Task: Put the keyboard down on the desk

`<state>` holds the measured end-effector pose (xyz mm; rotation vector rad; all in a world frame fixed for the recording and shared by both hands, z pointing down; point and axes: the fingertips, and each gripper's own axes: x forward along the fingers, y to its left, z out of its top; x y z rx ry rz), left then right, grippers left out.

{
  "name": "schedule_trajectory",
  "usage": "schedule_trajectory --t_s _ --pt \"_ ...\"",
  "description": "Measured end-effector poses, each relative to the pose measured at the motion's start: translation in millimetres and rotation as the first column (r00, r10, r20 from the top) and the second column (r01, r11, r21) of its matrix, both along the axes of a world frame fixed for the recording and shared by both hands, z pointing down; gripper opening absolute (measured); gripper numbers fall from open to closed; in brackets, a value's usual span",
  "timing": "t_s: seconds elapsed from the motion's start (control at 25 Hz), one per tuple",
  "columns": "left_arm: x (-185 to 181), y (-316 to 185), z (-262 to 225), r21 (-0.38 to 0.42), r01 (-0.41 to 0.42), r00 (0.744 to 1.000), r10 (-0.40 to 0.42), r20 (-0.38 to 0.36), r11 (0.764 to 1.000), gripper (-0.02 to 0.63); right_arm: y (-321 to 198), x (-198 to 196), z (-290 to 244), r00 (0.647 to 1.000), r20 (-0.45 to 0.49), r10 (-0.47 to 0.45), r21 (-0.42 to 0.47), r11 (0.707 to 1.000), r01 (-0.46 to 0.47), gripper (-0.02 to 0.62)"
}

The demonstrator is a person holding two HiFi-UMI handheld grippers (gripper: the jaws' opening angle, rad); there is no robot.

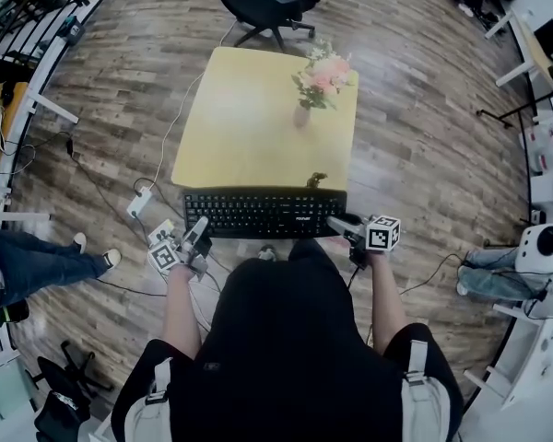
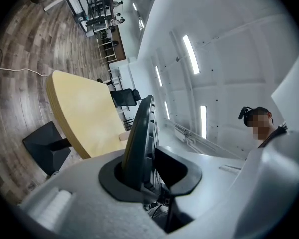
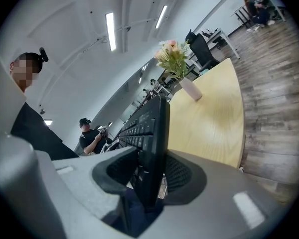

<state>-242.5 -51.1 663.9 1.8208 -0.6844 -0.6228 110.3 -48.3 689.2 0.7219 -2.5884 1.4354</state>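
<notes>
Wood-plank floor, office room; a yellow desk (image 1: 249, 122) stands in the middle with open floor on its left and right sides. A black office chair (image 1: 272, 3) sits beyond the far edge. A vase of pink flowers (image 1: 316, 83) stands near the far right corner, and a wide bare stretch of top lies between it and the near edge. The black keyboard (image 1: 263, 215) lies level along that near edge, parallel to it and spanning most of its width. Whether its underside touches the top I cannot tell. A small dark thing (image 1: 316, 180), not identifiable, sits on the desk just past the keyboard's far edge, right of centre. The left gripper (image 1: 199, 232) pinches the keyboard's left end, with both pads against the slab seen edge-on. The right gripper (image 1: 339, 223) has the right end between its pads, which close against it on both faces. On the floor to the left are a white power strip (image 1: 139, 203) and trailing cables (image 1: 92, 187), near the desk's left corner. A bystander's jeans-clad legs (image 1: 37, 261) stand well to the left.
</notes>
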Motion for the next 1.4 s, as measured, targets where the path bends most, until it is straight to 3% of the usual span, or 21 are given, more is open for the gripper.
schedule_trajectory --t_s 0.32,1.0,1.16,1.4 --pt "7 -42 17 -0.052 0.008 0.997 -0.004 0.075 0.999 0.084 -48 7 17 1.000 -0.013 -0.022 -0.038 0.999 0.021 0.167" --pt "11 -62 57 -0.082 0.003 0.985 0.012 0.174 0.997 0.094 -57 11 59 0.997 -0.072 -0.012 -0.084 0.996 0.006 0.181" --pt "12 -70 71 -0.072 0.008 0.970 0.010 0.244 0.997 0.097 -63 15 73 0.995 -0.095 -0.024 -0.107 0.994 0.014 0.186" --pt "15 -86 76 -0.089 0.019 0.963 0.006 0.270 0.996 0.100 -80 19 80 0.991 -0.123 -0.046 -0.138 0.990 0.029 0.193"
